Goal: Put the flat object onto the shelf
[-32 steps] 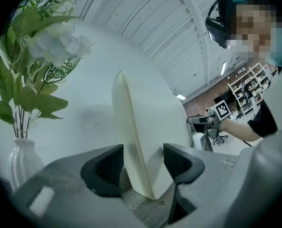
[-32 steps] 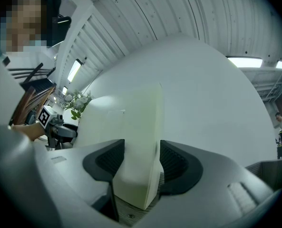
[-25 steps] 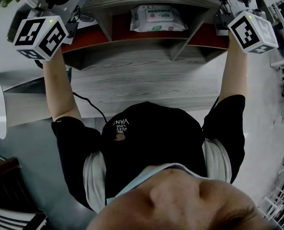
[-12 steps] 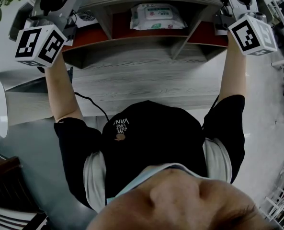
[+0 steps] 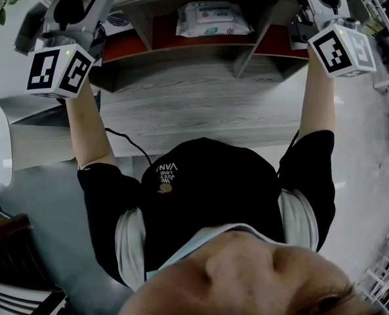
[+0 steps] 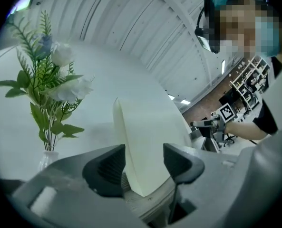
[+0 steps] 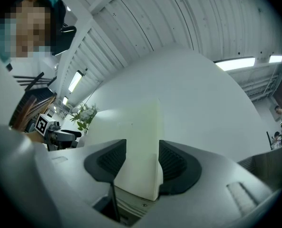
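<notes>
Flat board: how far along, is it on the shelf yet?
Done: the board is lifted up to the shelf. In hand: it stands between the jaws of the left gripper and the right gripper, one at each end; the right jaws have just been closing on it. To do: rest it on the shelf and let go; whether it already rests there can't be told.

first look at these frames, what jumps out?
Both arms are raised to the shelf, a marker-cubed gripper at each top corner of the head view. The left gripper and right gripper each clamp an end of one pale flat board; the right's jaws have just closed further on it. A pack of wipes lies in the shelf's middle red compartment.
</notes>
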Demonstrator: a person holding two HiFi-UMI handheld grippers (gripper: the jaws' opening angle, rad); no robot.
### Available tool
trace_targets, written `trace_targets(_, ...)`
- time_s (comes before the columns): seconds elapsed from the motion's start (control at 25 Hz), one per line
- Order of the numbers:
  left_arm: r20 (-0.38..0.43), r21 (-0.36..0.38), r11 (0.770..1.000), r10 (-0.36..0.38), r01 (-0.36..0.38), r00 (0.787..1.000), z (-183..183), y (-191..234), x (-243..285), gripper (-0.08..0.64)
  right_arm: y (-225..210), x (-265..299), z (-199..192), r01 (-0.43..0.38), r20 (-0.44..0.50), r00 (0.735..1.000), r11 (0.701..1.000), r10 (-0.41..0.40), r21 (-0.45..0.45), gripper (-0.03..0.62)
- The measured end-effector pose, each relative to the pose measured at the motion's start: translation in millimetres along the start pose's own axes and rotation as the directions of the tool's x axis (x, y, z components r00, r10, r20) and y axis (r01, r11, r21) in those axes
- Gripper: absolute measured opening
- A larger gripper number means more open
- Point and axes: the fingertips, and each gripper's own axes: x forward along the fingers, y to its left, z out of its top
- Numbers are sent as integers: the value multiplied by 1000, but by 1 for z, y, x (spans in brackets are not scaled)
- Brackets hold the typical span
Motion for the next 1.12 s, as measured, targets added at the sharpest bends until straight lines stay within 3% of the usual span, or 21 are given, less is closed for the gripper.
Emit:
trace_targets(0.16, 21, -12, 1000, -1, 1, 1000, 2, -8, -5, 255, 1, -11, 2, 16, 14, 1000, 1000, -16, -6, 162)
trace_targets(0.36, 43, -20, 1000, 15, -14, 999, 5, -13, -14, 195, 7, -21, 6, 9, 19, 1000, 999, -9, -40, 124)
trace_targets(0.92, 71, -54, 999, 8, -5, 997, -1, -45, -31, 71, 25, -45, -2, -43, -11, 999, 999, 43, -15, 3)
trace_targets(1.12, 75, -70, 998, 15, -9, 997, -4, -58, -38, 32, 30, -56, -8, -59, -27, 998, 998, 59, -3, 2)
